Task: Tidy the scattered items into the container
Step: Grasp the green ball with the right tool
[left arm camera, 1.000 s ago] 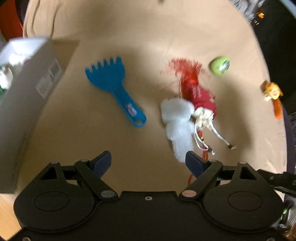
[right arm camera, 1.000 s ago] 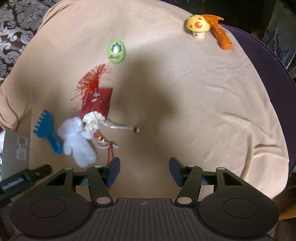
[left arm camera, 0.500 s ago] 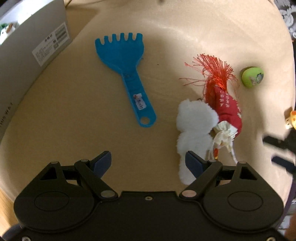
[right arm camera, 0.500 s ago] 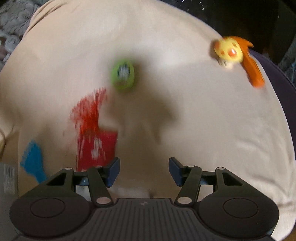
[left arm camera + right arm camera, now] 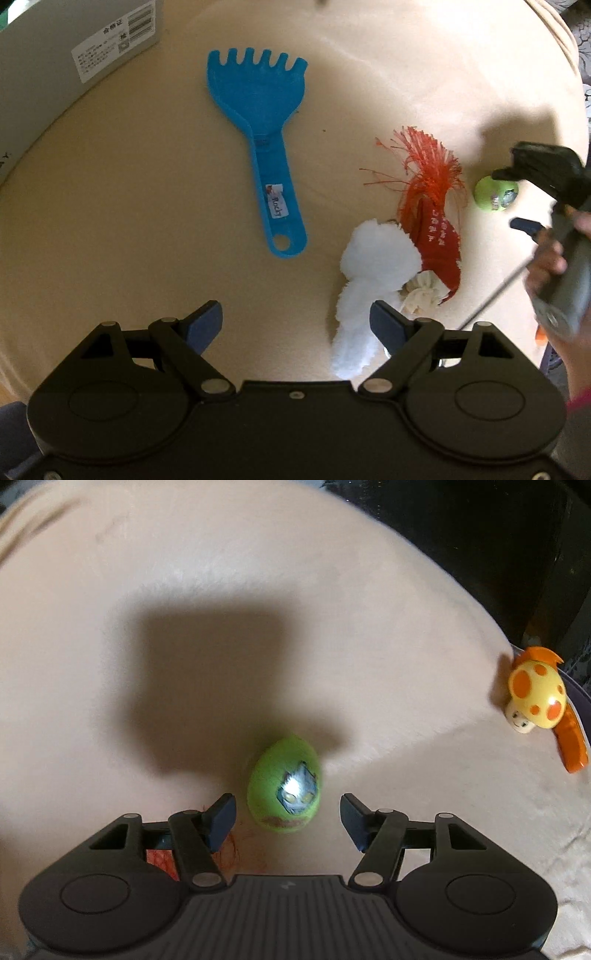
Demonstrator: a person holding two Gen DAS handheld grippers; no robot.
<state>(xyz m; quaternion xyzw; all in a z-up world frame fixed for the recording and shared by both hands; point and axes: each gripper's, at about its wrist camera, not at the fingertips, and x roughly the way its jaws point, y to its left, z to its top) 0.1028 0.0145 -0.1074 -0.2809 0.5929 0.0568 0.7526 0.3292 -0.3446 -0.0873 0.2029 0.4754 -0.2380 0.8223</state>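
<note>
A blue toy rake (image 5: 260,155) lies on the beige cloth ahead of my left gripper (image 5: 295,325), which is open and empty. A white fluffy toy (image 5: 369,273) and a red tasselled pouch (image 5: 436,225) lie by its right finger. A green egg (image 5: 284,786) lies between the open fingers of my right gripper (image 5: 288,818), nearer the left finger; I cannot tell whether they touch it. The egg also shows in the left wrist view (image 5: 493,194), partly behind the right gripper (image 5: 550,206). The grey cardboard box (image 5: 55,74) stands at the upper left.
A yellow mushroom toy (image 5: 535,698) and an orange piece (image 5: 572,742) lie at the cloth's right edge. The beige cloth (image 5: 184,590) drops off to a dark floor beyond. The person's hand (image 5: 550,258) holds the right gripper.
My right gripper has moved forward over the pouch to the green egg, which now lies between its fingers. My left gripper has moved closer to the rake and the white toy.
</note>
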